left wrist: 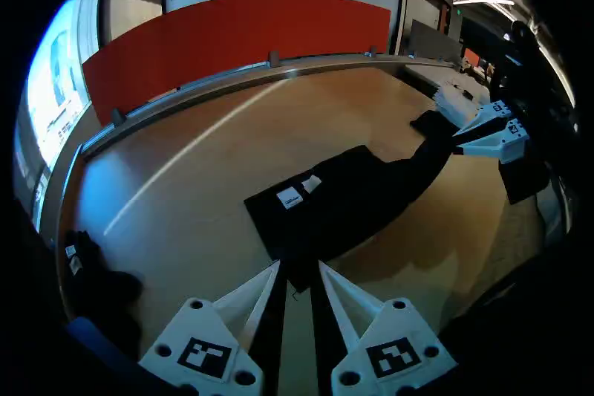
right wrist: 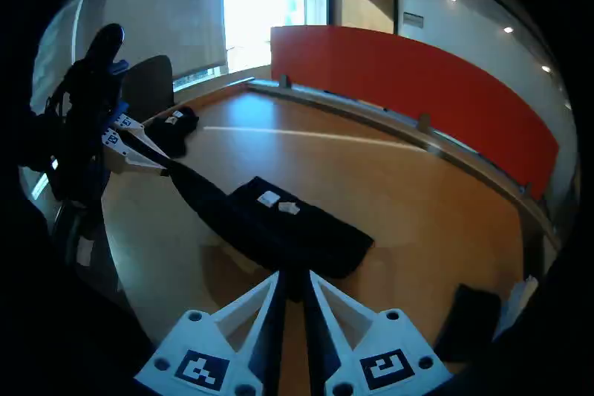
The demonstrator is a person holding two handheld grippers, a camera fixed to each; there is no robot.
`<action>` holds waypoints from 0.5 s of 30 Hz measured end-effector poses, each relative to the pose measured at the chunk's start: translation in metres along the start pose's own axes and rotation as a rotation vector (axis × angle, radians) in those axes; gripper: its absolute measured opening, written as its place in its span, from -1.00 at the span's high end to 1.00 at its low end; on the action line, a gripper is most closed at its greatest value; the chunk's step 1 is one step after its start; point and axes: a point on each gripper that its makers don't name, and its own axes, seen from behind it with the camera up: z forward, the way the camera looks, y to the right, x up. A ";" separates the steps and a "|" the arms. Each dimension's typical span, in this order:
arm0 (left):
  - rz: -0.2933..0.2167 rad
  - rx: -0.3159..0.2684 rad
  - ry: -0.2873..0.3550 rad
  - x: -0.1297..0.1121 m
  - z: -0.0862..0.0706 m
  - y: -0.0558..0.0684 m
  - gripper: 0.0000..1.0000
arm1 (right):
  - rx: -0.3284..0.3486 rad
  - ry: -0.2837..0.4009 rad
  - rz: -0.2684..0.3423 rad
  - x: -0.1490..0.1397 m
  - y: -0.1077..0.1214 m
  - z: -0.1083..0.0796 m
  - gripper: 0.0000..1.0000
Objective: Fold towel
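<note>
A black towel [left wrist: 356, 195] lies stretched in a long band across the middle of a wooden table [left wrist: 193, 173], with two small white labels [left wrist: 297, 192] on its top and a red panel [left wrist: 237, 39] along the table's far edge. At the bottom centre of the left gripper view, the left gripper [left wrist: 298, 268] has its two white fingers drawn close together, clamped on the towel's near corner. At the right of that frame the right gripper [left wrist: 457, 145] pinches the opposite end, its fingers likewise pressed together on the cloth
</note>
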 end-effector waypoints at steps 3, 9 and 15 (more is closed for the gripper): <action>0.003 -0.001 0.000 0.001 -0.002 0.000 0.59 | 0.004 0.001 -0.001 0.001 -0.002 -0.004 0.72; 0.005 -0.003 -0.002 0.000 -0.005 0.002 0.59 | 0.006 0.001 -0.008 0.003 -0.006 -0.008 0.72; 0.005 -0.005 -0.007 -0.002 -0.008 0.005 0.59 | 0.009 -0.002 -0.007 0.002 -0.008 -0.010 0.72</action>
